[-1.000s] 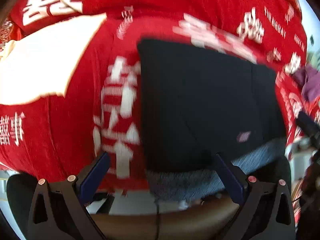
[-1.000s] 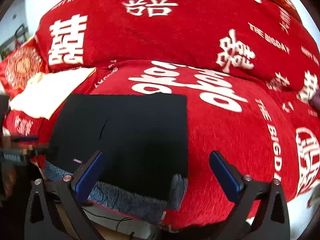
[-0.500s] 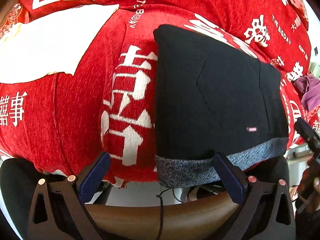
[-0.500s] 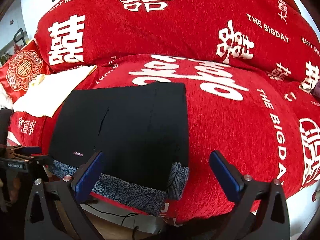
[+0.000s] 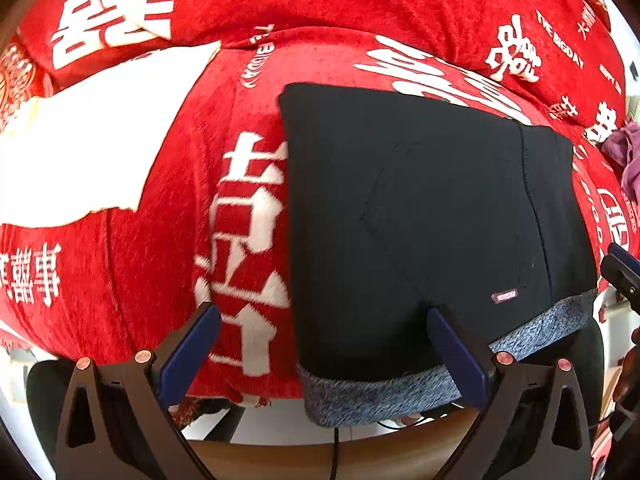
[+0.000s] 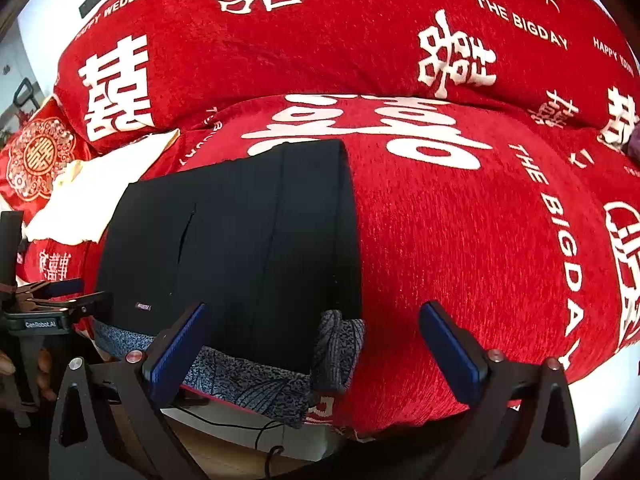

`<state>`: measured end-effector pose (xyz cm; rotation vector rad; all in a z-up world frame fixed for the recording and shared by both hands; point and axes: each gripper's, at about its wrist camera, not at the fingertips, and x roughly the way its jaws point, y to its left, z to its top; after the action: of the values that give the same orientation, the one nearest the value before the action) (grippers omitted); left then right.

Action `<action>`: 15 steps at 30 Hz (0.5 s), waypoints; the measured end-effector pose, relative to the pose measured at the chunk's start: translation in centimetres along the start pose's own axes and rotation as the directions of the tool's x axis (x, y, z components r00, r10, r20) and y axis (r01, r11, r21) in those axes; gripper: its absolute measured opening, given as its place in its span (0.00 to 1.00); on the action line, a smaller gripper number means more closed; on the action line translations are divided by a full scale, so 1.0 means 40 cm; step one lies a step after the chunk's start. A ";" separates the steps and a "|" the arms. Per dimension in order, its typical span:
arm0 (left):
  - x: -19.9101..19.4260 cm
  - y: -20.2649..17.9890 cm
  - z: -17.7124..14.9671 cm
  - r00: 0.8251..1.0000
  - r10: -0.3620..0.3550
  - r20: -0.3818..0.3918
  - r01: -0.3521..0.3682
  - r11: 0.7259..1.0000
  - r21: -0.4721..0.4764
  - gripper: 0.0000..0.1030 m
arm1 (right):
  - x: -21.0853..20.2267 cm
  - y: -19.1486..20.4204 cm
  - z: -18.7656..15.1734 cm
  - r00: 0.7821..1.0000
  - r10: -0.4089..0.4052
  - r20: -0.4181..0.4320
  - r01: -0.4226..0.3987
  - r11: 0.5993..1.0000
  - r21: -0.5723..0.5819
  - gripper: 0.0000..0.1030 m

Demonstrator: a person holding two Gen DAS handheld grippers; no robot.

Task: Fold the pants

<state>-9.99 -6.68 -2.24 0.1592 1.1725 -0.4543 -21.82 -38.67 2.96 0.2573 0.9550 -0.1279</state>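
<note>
Black pants (image 5: pixel 420 216) (image 6: pixel 240 248) lie folded into a flat rectangle on the seat of a red sofa (image 5: pixel 160 216) (image 6: pixel 460 240), their grey patterned waistband (image 5: pixel 400 392) (image 6: pixel 248 376) hanging over the front edge. My left gripper (image 5: pixel 322 334) is open and empty, just in front of the pants' lower left corner. My right gripper (image 6: pixel 314 332) is open and empty too, hovering before the pants' lower right corner. The left gripper (image 6: pixel 60 300) also shows at the left edge of the right wrist view.
A cream cloth (image 5: pixel 92 140) (image 6: pixel 100 192) lies on the seat left of the pants. A purple garment (image 5: pixel 624 160) sits at the far right. The sofa back (image 6: pixel 320 28) rises behind. A cable (image 6: pixel 240 426) and wooden floor (image 5: pixel 340 456) lie below the front edge.
Both grippers have drawn back and away from the pants, so more of the sofa shows. The pants stay folded in place.
</note>
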 end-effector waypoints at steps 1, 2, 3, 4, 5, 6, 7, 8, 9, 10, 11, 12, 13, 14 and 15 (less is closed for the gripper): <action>0.005 -0.005 0.003 1.000 0.000 -0.005 0.000 1.000 0.004 1.00 | 0.003 -0.008 0.001 1.000 0.006 -0.006 -0.006 1.000 0.007 1.00; 0.010 -0.010 0.008 1.000 -0.003 -0.011 0.003 1.000 0.005 1.00 | 0.005 -0.015 0.003 1.000 0.010 -0.011 -0.010 1.000 0.013 1.00; 0.011 -0.011 0.011 1.000 -0.013 -0.014 0.013 1.000 0.002 1.00 | 0.009 -0.023 0.004 1.000 0.015 -0.018 -0.014 1.000 0.020 1.00; 0.015 -0.010 0.014 1.000 -0.020 -0.019 0.020 1.000 -0.001 1.00 | 0.011 -0.032 0.004 1.000 0.018 -0.024 -0.018 0.999 0.027 1.00; 0.019 -0.009 0.018 0.999 -0.025 -0.024 0.025 1.000 -0.005 1.00 | 0.016 -0.045 0.003 0.999 0.025 -0.030 -0.024 0.999 0.039 1.00; 0.021 -0.009 0.023 0.999 -0.031 -0.022 0.031 0.999 -0.009 1.00 | 0.023 -0.056 0.002 0.999 0.030 -0.039 -0.028 0.998 0.054 1.00; 0.022 -0.011 0.027 0.999 -0.032 -0.020 0.032 0.999 -0.011 1.00 | 0.029 -0.068 0.001 0.998 0.035 -0.047 -0.032 0.997 0.073 1.00; 0.021 -0.013 0.031 0.999 -0.030 -0.014 0.030 1.000 -0.009 1.00 | 0.033 -0.081 0.001 0.998 0.041 -0.051 -0.036 0.995 0.097 1.00; 0.021 -0.017 0.032 1.000 -0.026 -0.012 0.026 1.000 -0.006 1.00 | 0.035 -0.092 -0.001 0.998 0.048 -0.050 -0.042 0.992 0.116 1.00; 0.022 -0.020 0.034 1.000 -0.023 -0.013 0.023 1.000 -0.002 1.00 | 0.037 -0.102 -0.004 0.997 0.055 -0.049 -0.048 0.990 0.135 1.00; 0.024 -0.023 0.035 1.000 -0.022 -0.015 0.022 1.000 0.000 1.00 | 0.039 -0.112 -0.006 0.997 0.061 -0.049 -0.053 0.987 0.153 1.00; 0.025 -0.025 0.038 1.000 -0.023 -0.015 0.023 1.000 0.000 1.00 | 0.040 -0.117 -0.008 0.997 0.064 -0.051 -0.055 0.985 0.163 1.00; 0.026 -0.027 0.040 1.000 -0.028 -0.015 0.028 1.000 -0.001 1.00 | 0.043 -0.123 -0.011 0.996 0.066 -0.054 -0.056 0.983 0.173 1.00; 0.028 -0.030 0.042 0.999 -0.032 -0.017 0.032 0.999 -0.001 1.00 | 0.046 -0.125 -0.011 0.996 0.068 -0.056 -0.058 0.982 0.177 1.00; 0.030 -0.032 0.045 0.999 -0.035 -0.019 0.035 0.999 -0.001 1.00 | 0.048 -0.128 -0.012 0.996 0.073 -0.058 -0.061 0.982 0.181 1.00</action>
<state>-8.62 -8.76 -2.52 0.1429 1.1951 -0.4839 -22.22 -43.45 0.29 0.4617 0.9988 -0.1446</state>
